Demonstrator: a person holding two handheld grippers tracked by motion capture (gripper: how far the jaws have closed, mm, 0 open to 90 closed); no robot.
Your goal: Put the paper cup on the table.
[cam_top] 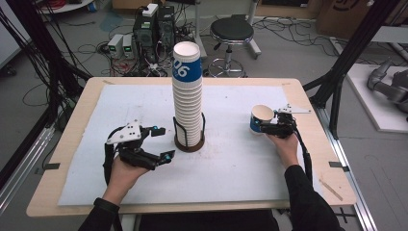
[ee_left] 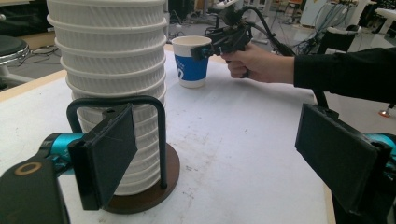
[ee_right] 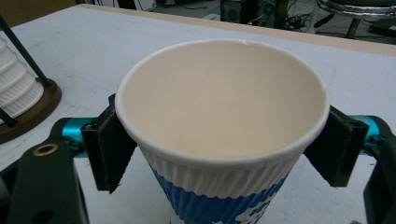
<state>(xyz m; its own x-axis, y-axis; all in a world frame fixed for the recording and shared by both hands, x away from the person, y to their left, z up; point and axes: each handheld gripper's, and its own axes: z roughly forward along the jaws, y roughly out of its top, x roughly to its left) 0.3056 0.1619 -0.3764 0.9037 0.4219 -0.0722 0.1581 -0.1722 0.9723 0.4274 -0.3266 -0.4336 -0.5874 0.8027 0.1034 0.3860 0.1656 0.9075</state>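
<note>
my right tool (cam_top: 263, 126) has its jaws on either side of the single paper cup (cam_top: 261, 119), which stands upright on the white surface (cam_top: 231, 163) well to the right of the cup stack (cam_top: 188, 101); whether the pads press its ribbed wall i cannot tell. my left tool (cam_top: 162, 143) hangs open and empty just left of the stack, in its wire holder (cam_top: 189, 142).

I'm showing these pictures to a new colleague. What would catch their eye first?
A tall stack of paper cups towers from a wire holder at the table's middle. To its right stands a single blue-and-white cup between the right gripper's fingers. The left gripper waits open beside the stack.
</note>
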